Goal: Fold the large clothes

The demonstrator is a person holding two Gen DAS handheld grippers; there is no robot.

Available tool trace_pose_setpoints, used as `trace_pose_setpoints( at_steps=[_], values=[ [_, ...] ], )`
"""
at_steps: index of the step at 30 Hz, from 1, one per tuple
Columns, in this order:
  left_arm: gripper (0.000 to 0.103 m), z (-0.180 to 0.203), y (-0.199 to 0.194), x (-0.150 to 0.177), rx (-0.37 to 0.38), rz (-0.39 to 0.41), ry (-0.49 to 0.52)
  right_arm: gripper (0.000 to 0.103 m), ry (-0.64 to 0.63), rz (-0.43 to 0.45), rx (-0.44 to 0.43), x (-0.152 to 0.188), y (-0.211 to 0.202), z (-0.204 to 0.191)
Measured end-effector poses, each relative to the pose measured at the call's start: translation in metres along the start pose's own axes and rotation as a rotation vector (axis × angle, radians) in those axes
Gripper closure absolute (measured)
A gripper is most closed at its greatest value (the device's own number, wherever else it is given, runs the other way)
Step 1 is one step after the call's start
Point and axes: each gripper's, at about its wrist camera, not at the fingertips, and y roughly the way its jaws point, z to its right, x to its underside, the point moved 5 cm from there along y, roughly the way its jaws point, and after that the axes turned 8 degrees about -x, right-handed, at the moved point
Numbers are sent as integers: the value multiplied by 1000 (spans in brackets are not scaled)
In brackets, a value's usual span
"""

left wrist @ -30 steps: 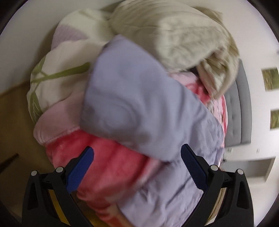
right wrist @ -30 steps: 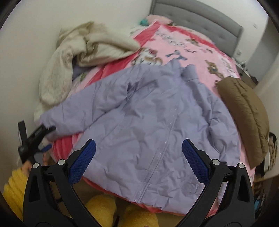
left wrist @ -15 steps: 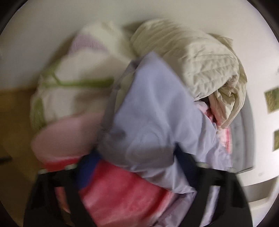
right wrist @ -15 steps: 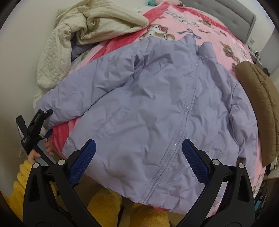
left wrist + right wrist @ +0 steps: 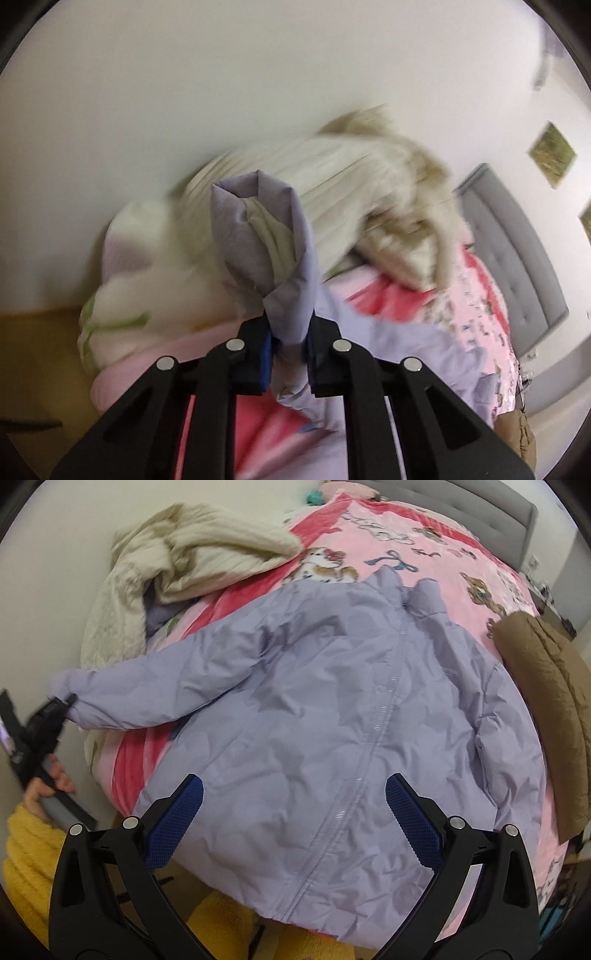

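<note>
A lilac puffer jacket (image 5: 332, 720) lies spread front up on the pink bed, zipper closed, collar toward the headboard. My left gripper (image 5: 288, 347) is shut on the cuff of its left sleeve (image 5: 266, 243), which stands up bunched between the jaws. In the right wrist view the left gripper (image 5: 44, 716) shows at the sleeve's end (image 5: 74, 698) by the bed's left edge. My right gripper (image 5: 293, 819) is open and empty, just above the jacket's lower hem.
A cream quilted garment (image 5: 192, 554) is heaped at the bed's left by the wall. A folded brown jacket (image 5: 546, 686) lies at the right edge. A pink patterned blanket (image 5: 424, 539) covers the bed, and a grey headboard (image 5: 517, 258) stands behind.
My left gripper closed on the sleeve cuff and lifted it. The right gripper moved slightly closer over the jacket and stayed open.
</note>
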Motion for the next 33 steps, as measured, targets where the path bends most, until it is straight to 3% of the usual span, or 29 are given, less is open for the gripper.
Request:
trace_pose_setpoints(
  at_steps=[5,9,13,17,21,24,26,29,33],
  values=[
    [90,121,-50,-33,111,113,202,8,78,67,5,-11,-25,60],
    [90,233,-80,-23,222,185,415,8,159,131,78,-10,-49,116],
    [90,339,-96,13,377,193,612,8,282,170,151,2,-66,173],
    [90,429,-103,102,547,206,919,8,433,210,237,29,-76,225],
    [90,451,-93,210,647,157,1169,8,555,235,269,51,-77,255],
    [90,440,-78,299,682,108,1358,8,610,267,265,65,-71,275],
    [90,423,-64,342,691,124,1478,8,629,276,248,70,-62,286],
    [90,401,-46,397,697,68,1574,8,627,290,180,67,-37,299],
    [90,368,-28,423,704,120,1675,12,559,311,98,37,-8,317]
  ],
)
